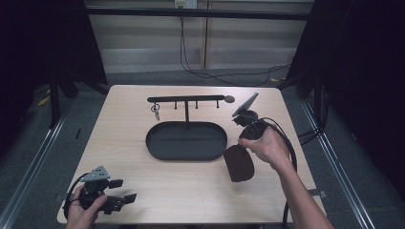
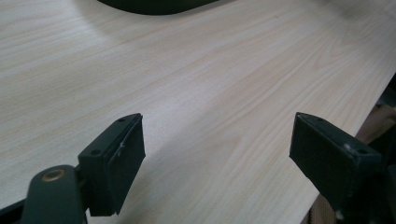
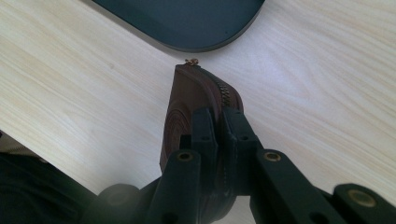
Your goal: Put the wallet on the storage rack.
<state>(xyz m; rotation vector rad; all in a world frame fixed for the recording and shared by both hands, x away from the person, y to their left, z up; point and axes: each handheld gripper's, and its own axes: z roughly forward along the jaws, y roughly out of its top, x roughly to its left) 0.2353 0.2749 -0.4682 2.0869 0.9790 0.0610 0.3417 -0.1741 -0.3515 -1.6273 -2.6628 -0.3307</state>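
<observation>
Carrying is underway: right tool (image 3: 219,122) is clamping a brown zip pouch (image 3: 187,107), needing release into the black tray (image 3: 187,23) ahead; left tool (image 2: 217,154) is idling, jaws apart.

No legible text, label, brand mark, number or sign on any surface. Counter (image 1: 143,191): plain wood grain, unmarked. Dark oval tray (image 1: 186,141): no marking. Brown zip pouch (image 3: 187,100): no logo readable. Pale fitting on wall at 12 o'clock (image 1: 185,4): too small to read.
</observation>
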